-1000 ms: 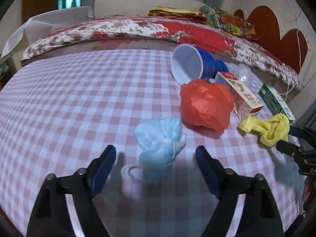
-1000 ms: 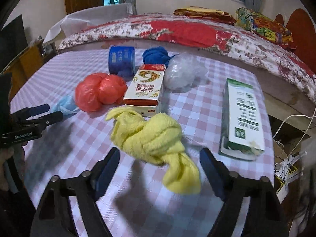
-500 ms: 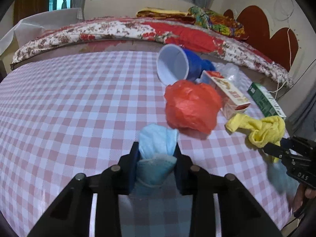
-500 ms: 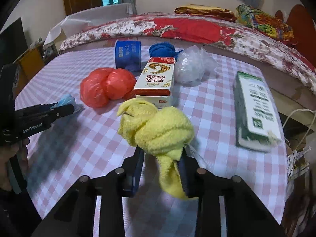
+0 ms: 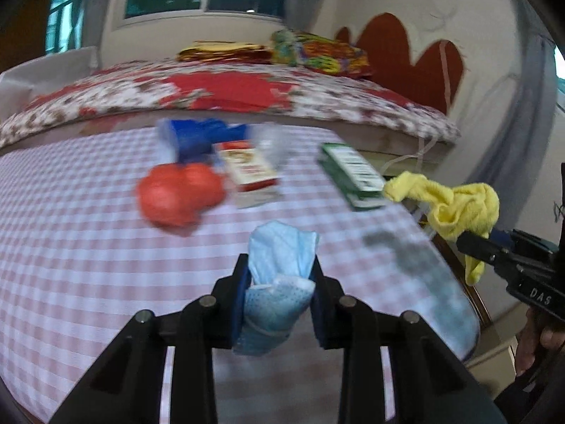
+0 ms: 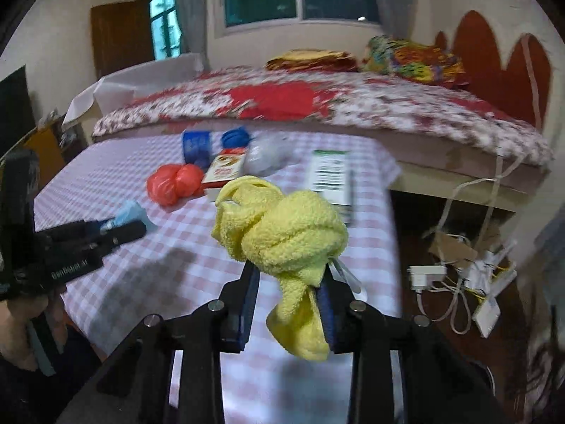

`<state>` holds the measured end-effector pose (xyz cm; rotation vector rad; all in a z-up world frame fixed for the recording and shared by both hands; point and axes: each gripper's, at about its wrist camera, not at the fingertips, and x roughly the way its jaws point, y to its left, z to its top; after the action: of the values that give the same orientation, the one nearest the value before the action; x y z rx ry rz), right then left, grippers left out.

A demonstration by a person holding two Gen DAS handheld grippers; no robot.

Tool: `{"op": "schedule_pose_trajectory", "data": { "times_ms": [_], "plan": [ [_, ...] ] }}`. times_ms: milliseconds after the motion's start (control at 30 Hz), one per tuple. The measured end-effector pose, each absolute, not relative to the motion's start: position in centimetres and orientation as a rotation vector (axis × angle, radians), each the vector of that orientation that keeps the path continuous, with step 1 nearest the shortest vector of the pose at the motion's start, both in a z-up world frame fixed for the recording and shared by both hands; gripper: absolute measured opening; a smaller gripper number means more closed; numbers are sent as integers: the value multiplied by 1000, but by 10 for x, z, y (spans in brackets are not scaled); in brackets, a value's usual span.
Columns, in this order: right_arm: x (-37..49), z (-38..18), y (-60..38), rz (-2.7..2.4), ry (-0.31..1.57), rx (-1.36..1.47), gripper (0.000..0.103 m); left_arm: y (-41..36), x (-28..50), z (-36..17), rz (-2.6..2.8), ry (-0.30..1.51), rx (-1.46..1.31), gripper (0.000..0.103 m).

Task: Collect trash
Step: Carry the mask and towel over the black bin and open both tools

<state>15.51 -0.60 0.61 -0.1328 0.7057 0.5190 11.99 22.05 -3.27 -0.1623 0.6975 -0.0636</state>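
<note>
I am holding the left gripper [image 5: 279, 282] clamped on the mask [image 5: 282, 258] and the right gripper [image 6: 287, 282] clamped on the yellow cloth [image 6: 282, 233], both above the table [image 5: 70, 247]. The red bag [image 5: 180, 194], carton [image 5: 250, 173] and green box [image 5: 353, 173] are lying beyond. Only the right view is showing cables [image 6: 455, 282] on the floor.

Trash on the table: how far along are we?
Nothing looks binned yet; no bin shows. In hand: left gripper holds the mask, right gripper the yellow cloth. Left: red bag, cup, carton, green box, clear bag.

Crumpled blue mask [image 5: 280, 275] and knotted yellow cloth [image 6: 286, 240], both lifted
</note>
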Motion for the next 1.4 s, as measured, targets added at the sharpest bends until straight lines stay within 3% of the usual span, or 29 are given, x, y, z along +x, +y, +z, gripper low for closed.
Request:
{"op": "schedule_pose_trajectory", "data": {
  "times_ms": [700, 1400],
  "plan": [
    [101, 1, -226, 107, 686, 14, 34, 33, 125, -19, -380, 695, 16, 32],
    [75, -54, -326, -46, 795, 54, 34, -111, 116, -63, -674, 784, 150, 32]
  ]
}}
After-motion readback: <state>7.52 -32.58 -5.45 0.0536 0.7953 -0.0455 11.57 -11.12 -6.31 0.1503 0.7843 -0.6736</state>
